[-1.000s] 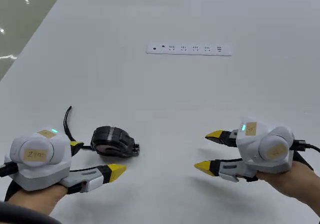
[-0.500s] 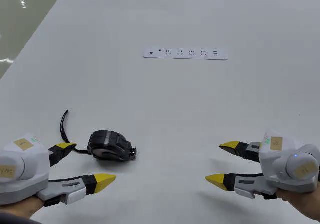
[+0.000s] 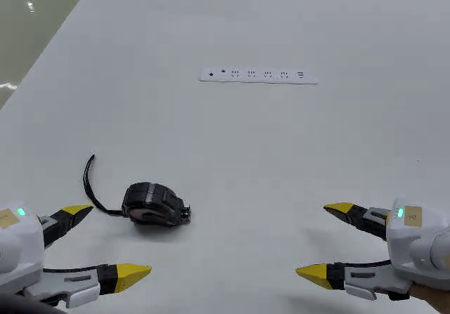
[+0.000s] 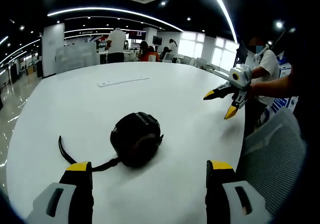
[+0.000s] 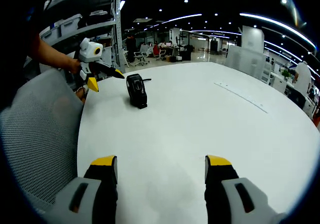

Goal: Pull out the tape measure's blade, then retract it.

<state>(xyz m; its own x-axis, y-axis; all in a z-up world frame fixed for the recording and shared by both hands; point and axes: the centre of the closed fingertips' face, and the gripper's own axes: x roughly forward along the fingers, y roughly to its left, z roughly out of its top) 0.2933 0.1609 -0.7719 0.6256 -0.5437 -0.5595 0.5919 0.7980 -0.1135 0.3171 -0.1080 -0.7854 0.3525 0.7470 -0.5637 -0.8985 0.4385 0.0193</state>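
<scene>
Black tape measure [image 3: 155, 204] lying on the white bench [image 3: 281, 152], left of middle and toward the near edge, touched by neither tool. Its blade housed in the case, hook end turned to the right. Black wrist strap [image 3: 90, 180] trailing from the case's left end and curving away across the bench top.

Low at the left, left gripper [image 3: 116, 238] hovering just short of the tape measure, yellow-tipped fingers [image 4: 77, 184] spread wide and gripping nothing. In the left gripper view, case centred ahead of the gap between those fingers, apart from both, strap looping off toward the left tip.

Low at the right, right gripper [image 3: 313, 239] well apart from the tape measure, fingers [image 5: 217, 176] likewise spread, bare bench showing between them. In the right gripper view, tape measure far ahead at the upper left, with the left gripper just beside it in a person's hand [image 5: 75, 66].

White power strip [image 3: 258, 75] flat on the bench farther back, well beyond both grippers. Grey mesh chair back [image 5: 35, 134] at the bench edge in both gripper views. Several people [image 4: 117, 43] standing in the background of the left gripper view, past the far side of the bench.
</scene>
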